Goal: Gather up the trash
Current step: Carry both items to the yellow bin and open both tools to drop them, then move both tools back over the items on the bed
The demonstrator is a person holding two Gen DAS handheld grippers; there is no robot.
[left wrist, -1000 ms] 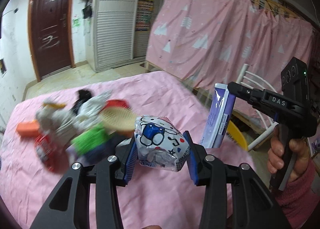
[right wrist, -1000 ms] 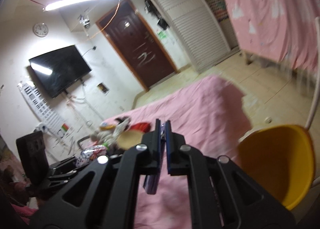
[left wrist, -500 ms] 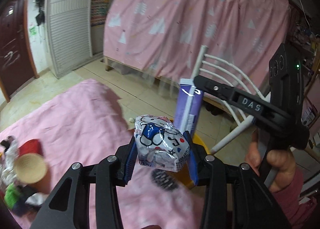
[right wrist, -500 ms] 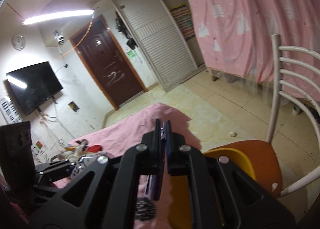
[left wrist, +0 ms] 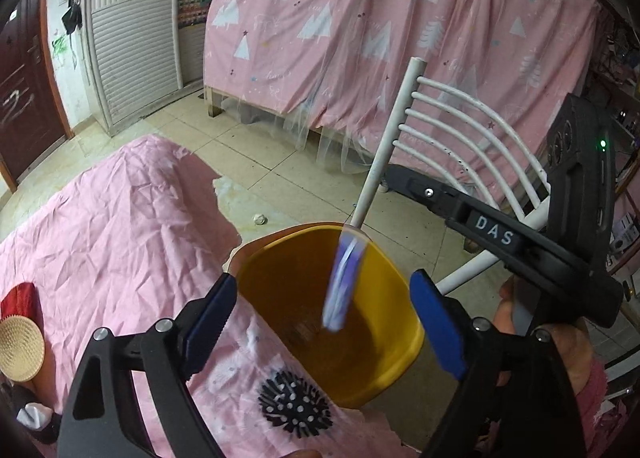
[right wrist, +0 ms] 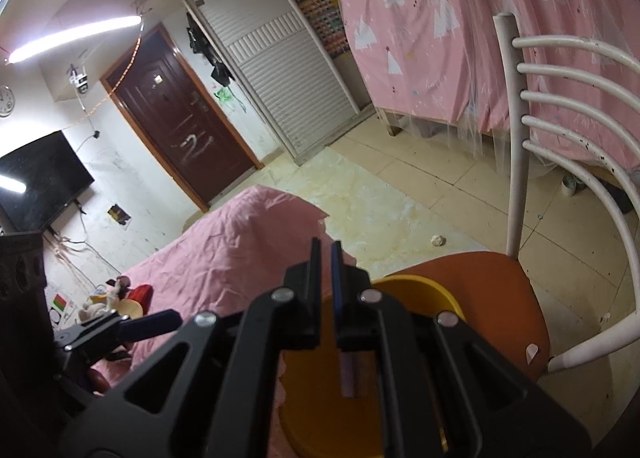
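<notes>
Purple tube [left wrist: 343,282] below right gripper [right wrist: 326,258]

A big yellow bowl [left wrist: 384,362] sits just ahead of the left claw [left wrist: 322,318], below its wide-open blue pads. A thin purple and white tube [left wrist: 342,286] is in the air over the bowl, tilted and blurry, apart from both claws. Far off to the left of the claw lie a round straw brush [left wrist: 18,348] and something red [left wrist: 20,298].
</notes>
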